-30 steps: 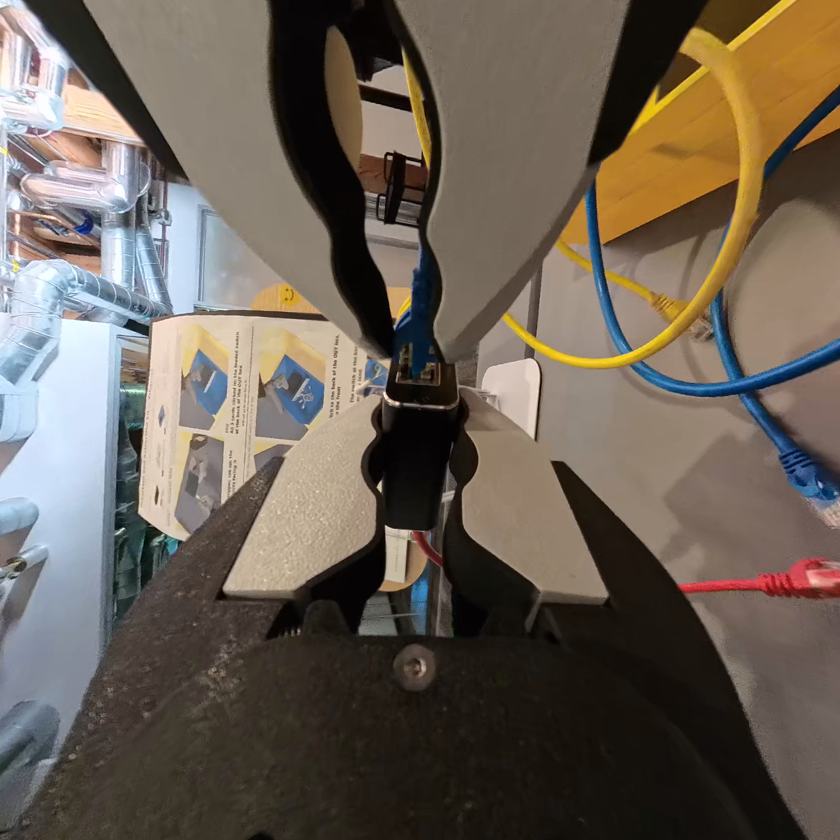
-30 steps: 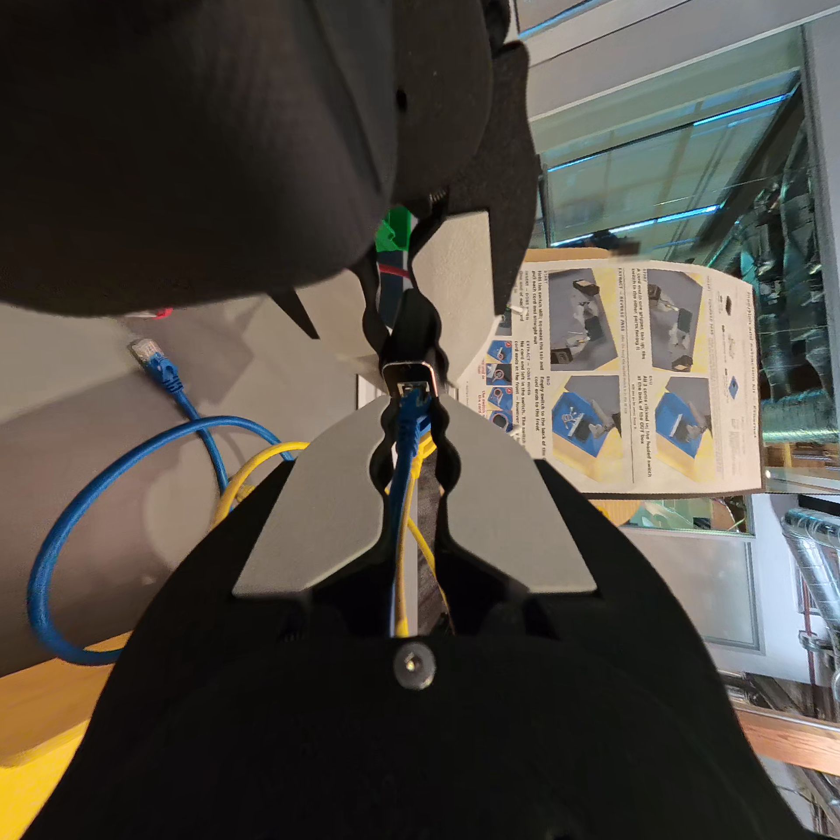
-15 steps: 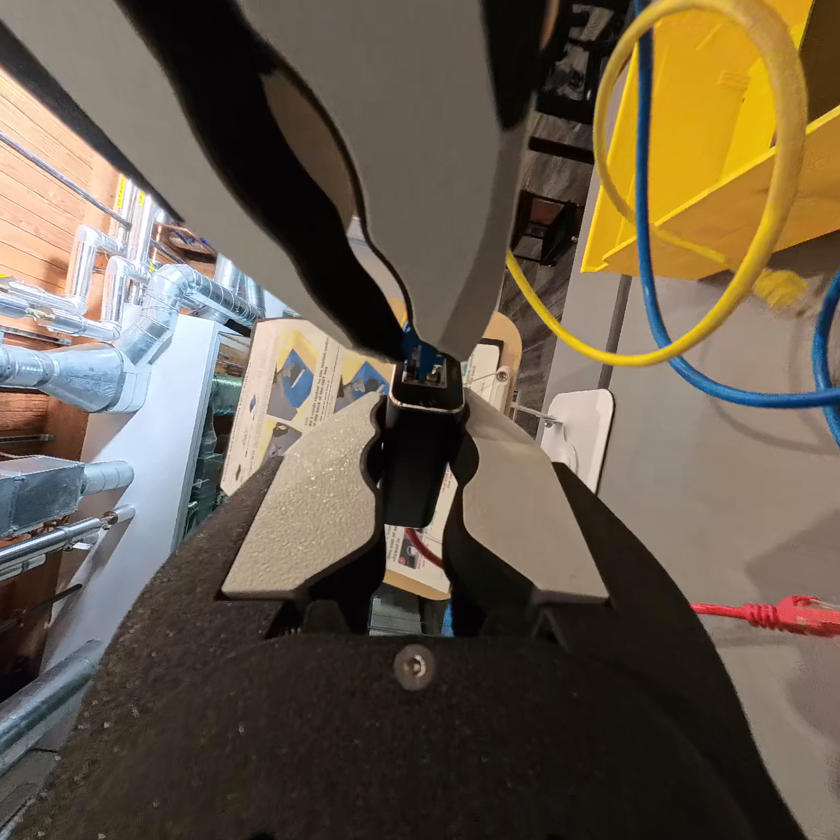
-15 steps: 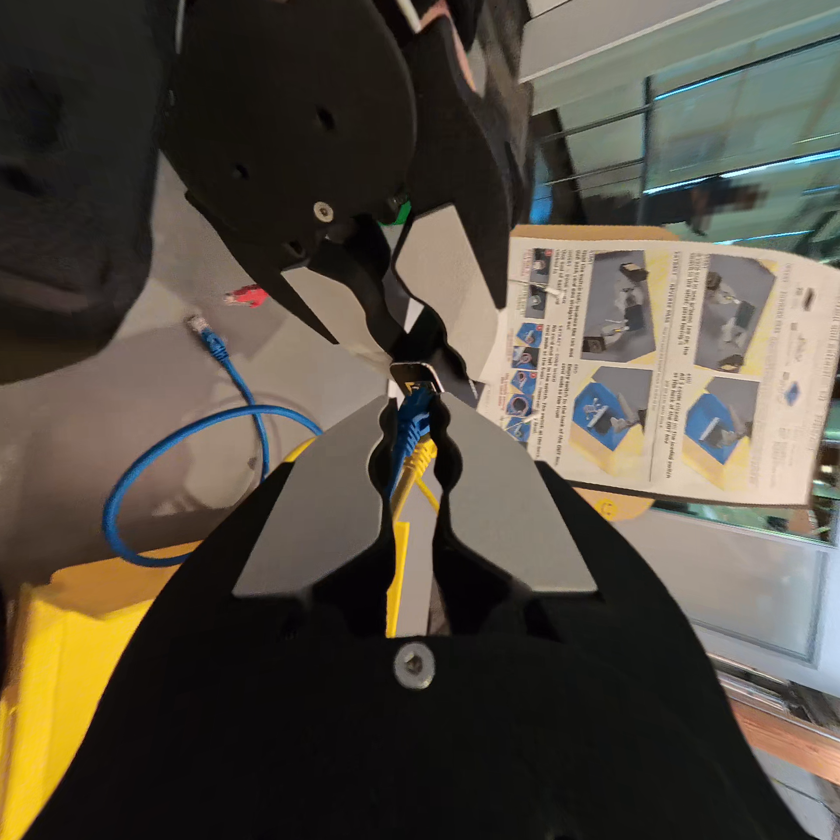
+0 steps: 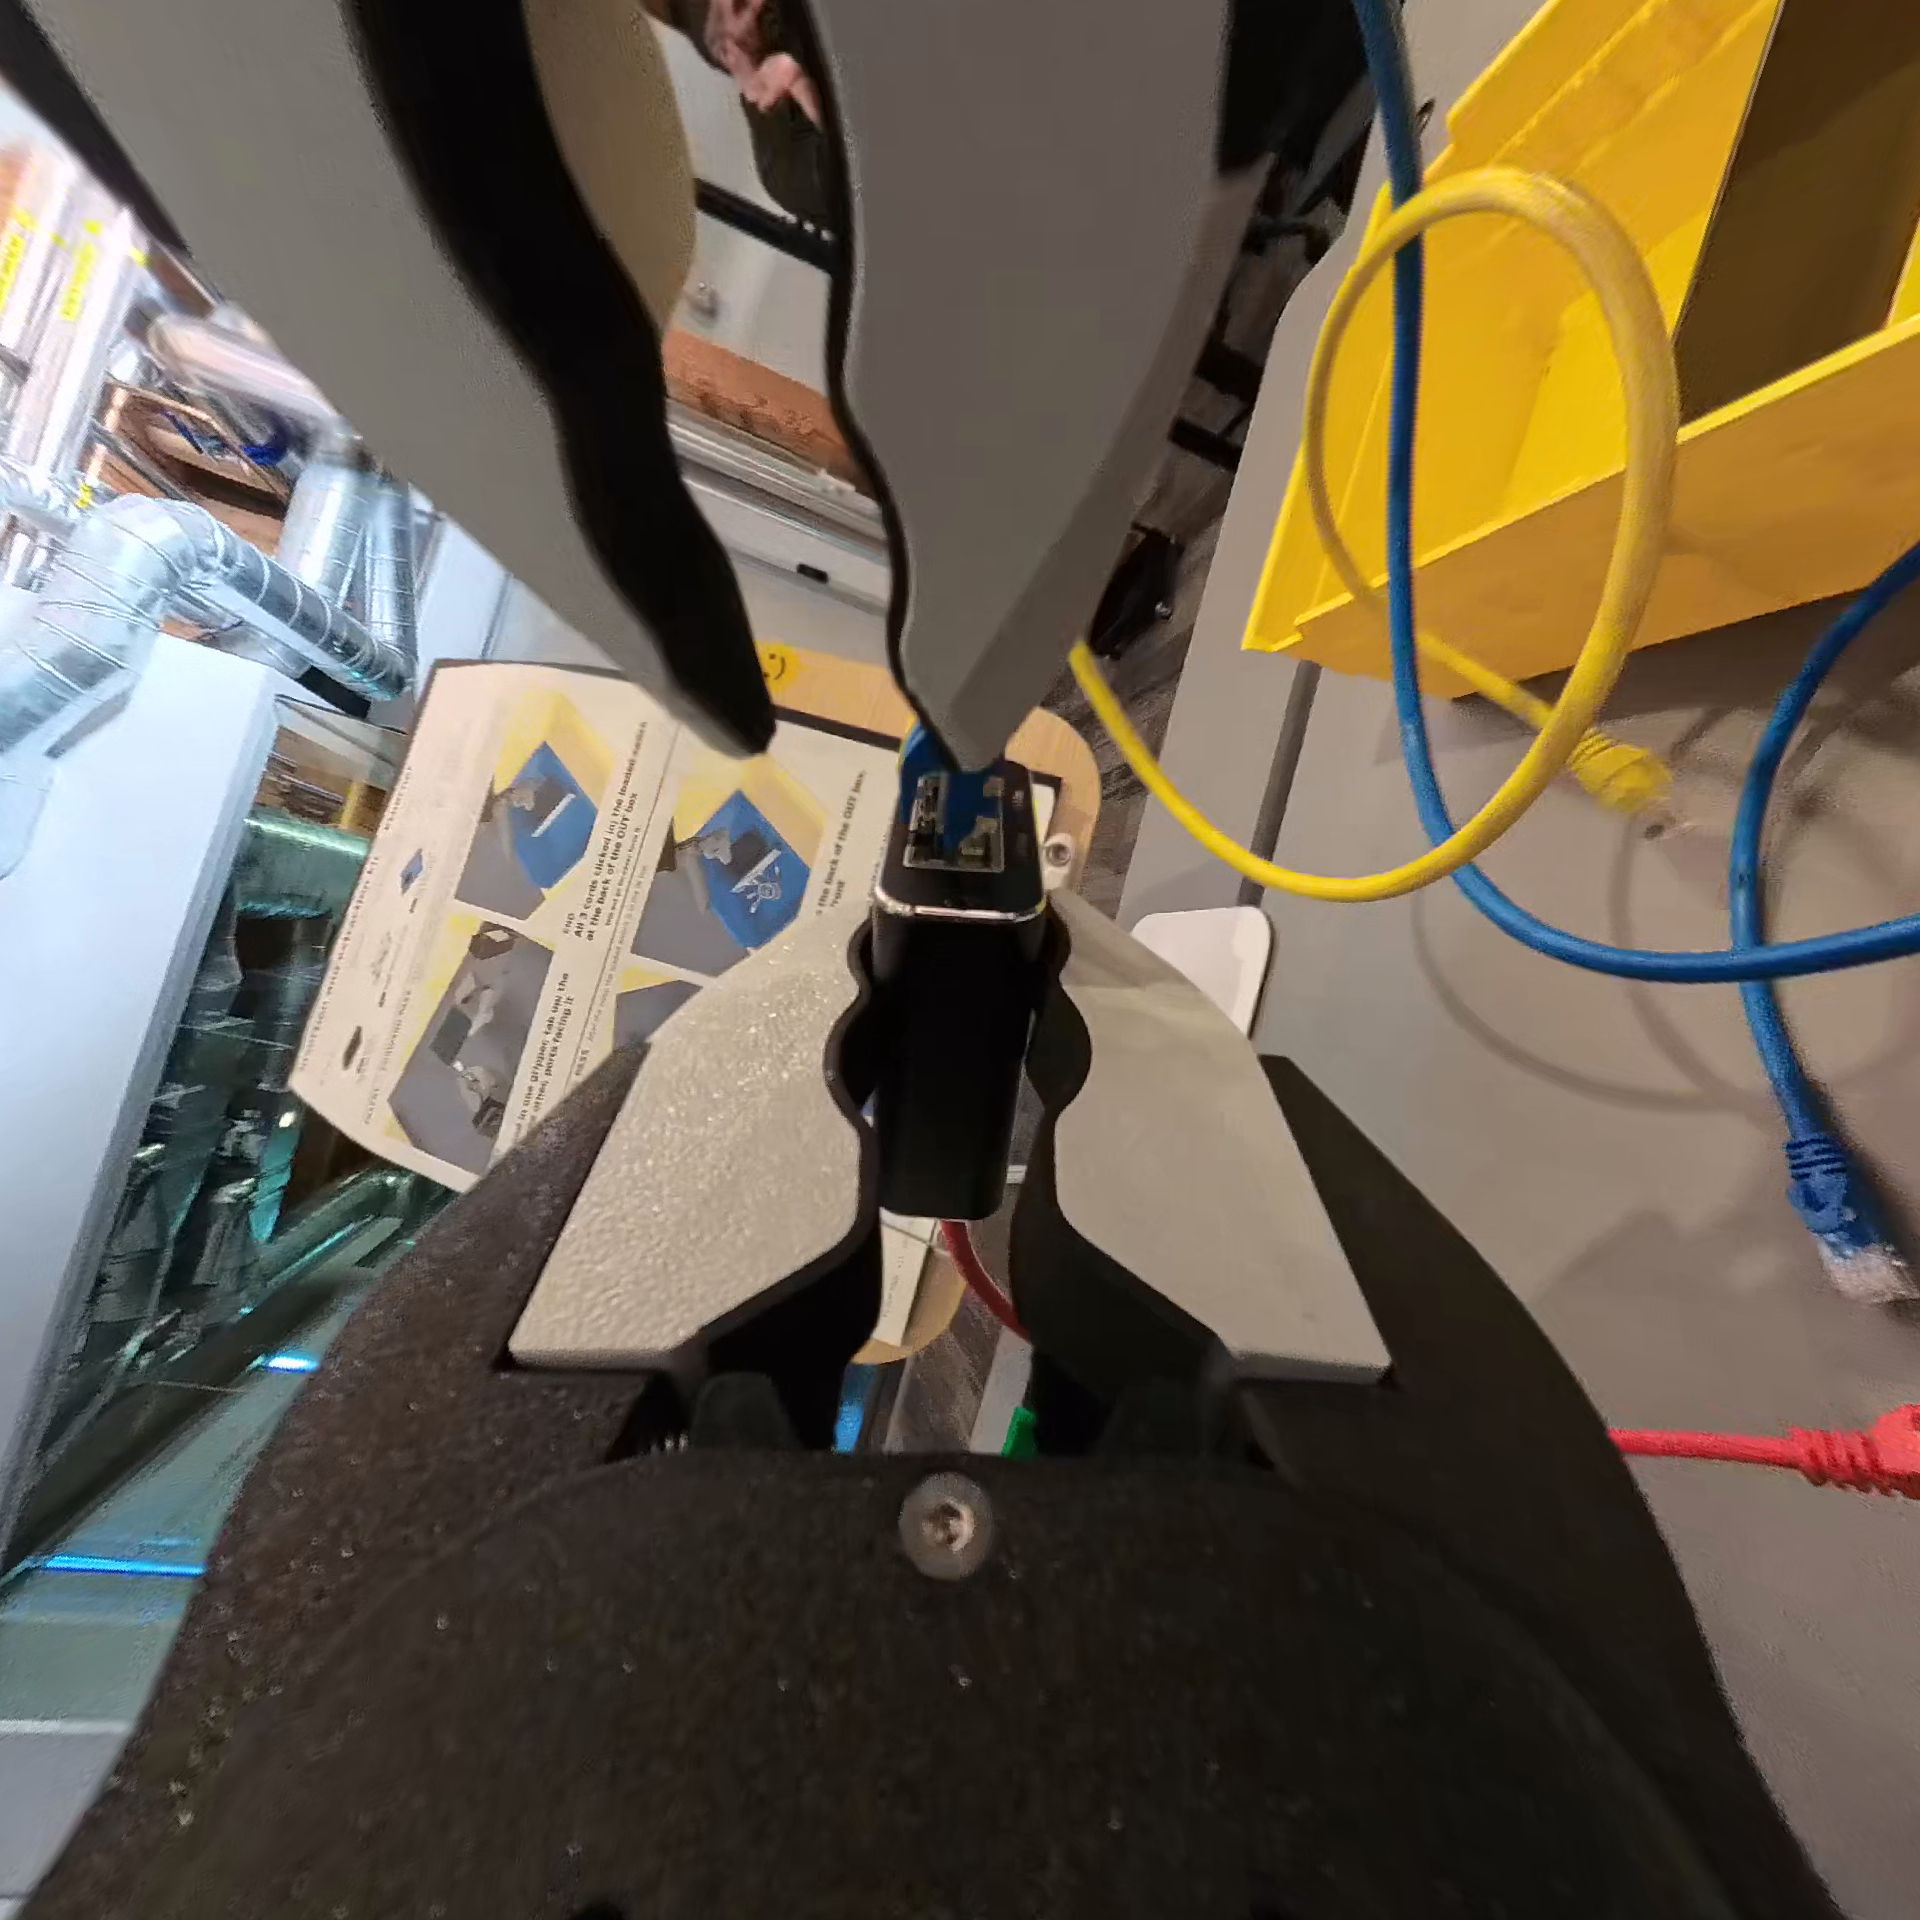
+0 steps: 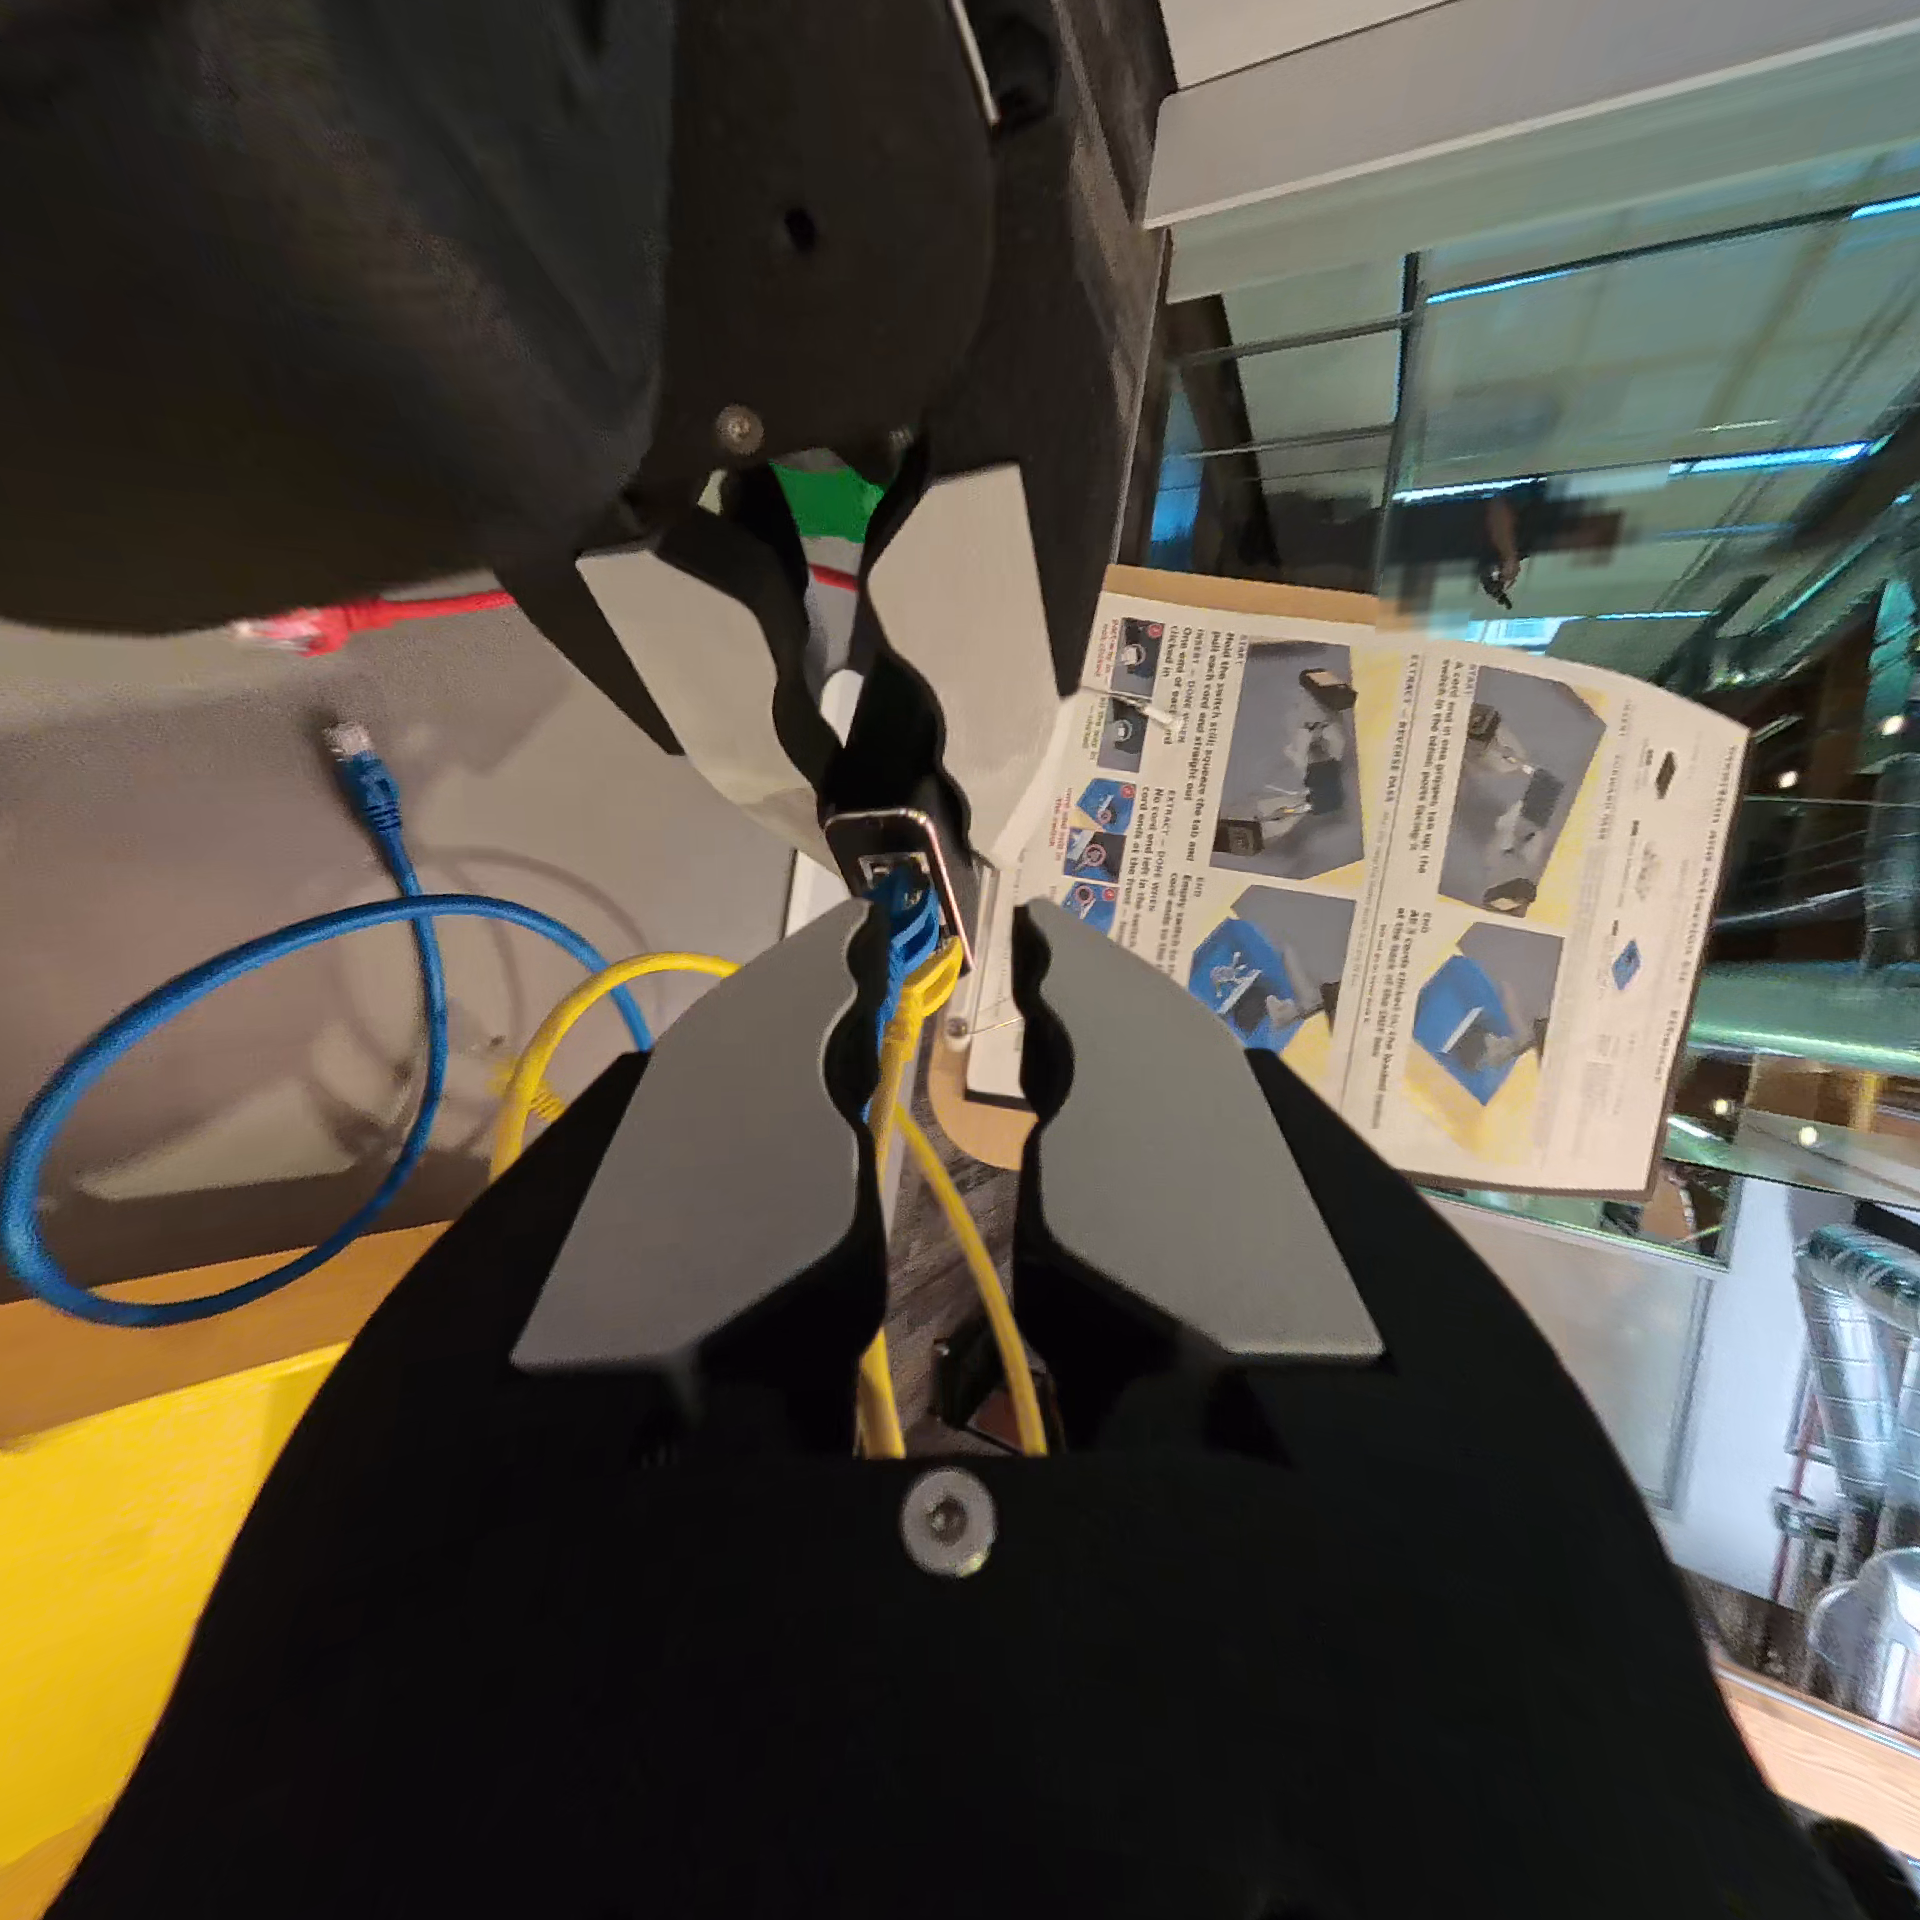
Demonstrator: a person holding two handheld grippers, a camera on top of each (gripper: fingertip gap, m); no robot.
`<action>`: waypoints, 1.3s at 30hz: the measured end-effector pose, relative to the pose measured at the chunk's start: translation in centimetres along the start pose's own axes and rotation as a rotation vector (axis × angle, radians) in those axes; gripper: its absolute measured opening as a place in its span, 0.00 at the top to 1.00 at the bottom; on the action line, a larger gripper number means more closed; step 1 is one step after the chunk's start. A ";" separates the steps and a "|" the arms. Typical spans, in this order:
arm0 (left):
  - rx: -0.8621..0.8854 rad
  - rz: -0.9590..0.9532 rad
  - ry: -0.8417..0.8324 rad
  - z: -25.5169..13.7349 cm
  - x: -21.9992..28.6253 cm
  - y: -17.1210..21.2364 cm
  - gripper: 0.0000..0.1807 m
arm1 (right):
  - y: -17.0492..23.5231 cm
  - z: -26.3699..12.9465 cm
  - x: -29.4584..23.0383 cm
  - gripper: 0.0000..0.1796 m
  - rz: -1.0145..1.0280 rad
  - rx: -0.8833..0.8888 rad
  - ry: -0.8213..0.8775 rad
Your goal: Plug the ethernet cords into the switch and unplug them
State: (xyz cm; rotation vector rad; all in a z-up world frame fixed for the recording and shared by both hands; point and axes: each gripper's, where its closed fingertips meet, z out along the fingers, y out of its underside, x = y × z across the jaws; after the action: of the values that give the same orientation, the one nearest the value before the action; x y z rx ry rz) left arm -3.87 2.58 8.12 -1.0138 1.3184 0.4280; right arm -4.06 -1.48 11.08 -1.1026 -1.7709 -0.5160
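My left gripper (image 5: 956,935) is shut on the black switch (image 5: 951,1039) and holds it up off the grey table. A blue cord's plug (image 5: 940,800) sits in the switch's end port. In the right wrist view my right gripper (image 6: 945,914) faces the switch (image 6: 894,831) with its jaws apart. The blue plug (image 6: 904,925) lies against its left finger, with a clear gap to the right finger. A yellow plug (image 6: 930,987) sits in the switch beside the blue one. The right gripper (image 5: 852,727) also shows open at the top of the left wrist view.
A yellow bin (image 5: 1662,416) stands on the grey table (image 5: 1507,1143). A loose blue plug (image 5: 1829,1205) and a red plug (image 5: 1860,1455) lie on the table. Blue and yellow cords (image 6: 208,1143) loop over it. A printed instruction sheet (image 6: 1403,935) stands behind the switch. The left gripper's tips are roughly 5 cm from the right gripper's.
My right gripper was shut on the blue plug at the switch and has opened; the plug stays in the port. Both grippers have tilted, and the left still grips the switch.
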 end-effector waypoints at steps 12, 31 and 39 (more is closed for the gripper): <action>0.050 0.017 -0.043 -0.7 -0.4 -2.1 0.86 | 0.7 -0.7 -1.1 0.88 -0.183 -0.056 0.052; 0.088 0.059 -0.029 -0.6 0.4 -2.6 0.86 | 0.2 -1.2 -2.3 0.91 -0.223 -0.042 0.011; 0.111 0.028 0.026 -0.3 1.0 -2.3 0.86 | 0.3 -0.8 -2.8 0.91 -0.203 -0.110 -0.240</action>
State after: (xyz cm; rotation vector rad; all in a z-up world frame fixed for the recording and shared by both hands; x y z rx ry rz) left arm -2.05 0.87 8.00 -0.9123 1.3662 0.3594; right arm -3.01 -3.19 9.00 -1.1030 -2.0995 -0.6307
